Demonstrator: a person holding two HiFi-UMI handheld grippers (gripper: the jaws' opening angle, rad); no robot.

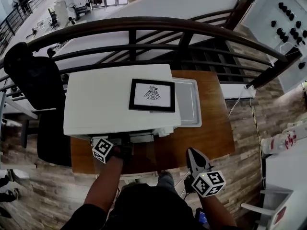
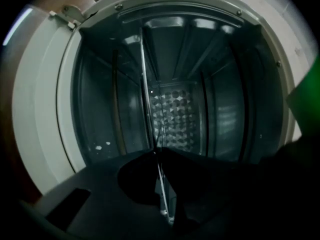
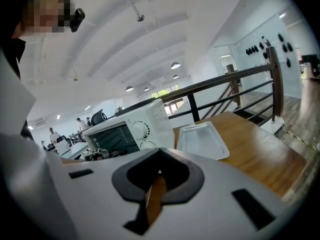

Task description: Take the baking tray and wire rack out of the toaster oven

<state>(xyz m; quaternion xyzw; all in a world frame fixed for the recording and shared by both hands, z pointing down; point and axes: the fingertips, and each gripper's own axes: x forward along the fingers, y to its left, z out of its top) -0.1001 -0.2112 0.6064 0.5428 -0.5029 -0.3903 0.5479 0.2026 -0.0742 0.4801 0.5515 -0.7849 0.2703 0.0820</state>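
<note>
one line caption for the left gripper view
Left tool closed on the edge of the wire rack inside the open toaster oven.

Toaster oven (image 1: 105,102) sitting on the table (image 1: 211,128) | baking tray (image 1: 190,102) lying on the table just right of it | framed card (image 1: 152,95) lying on the oven's top | wire rack (image 2: 148,99) sitting inside the oven | railing (image 1: 144,22) running behind

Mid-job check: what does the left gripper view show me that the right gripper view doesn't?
Only the left gripper view: the toaster oven's dark inside, with the wire rack seen edge-on and the left gripper shut on its near edge.
Only the right gripper view: the baking tray lying on the table beside the oven, the oven's knobs, the railing, and the right gripper shut on nothing.
Both: the toaster oven, from inside in one, from outside in the other.
</note>
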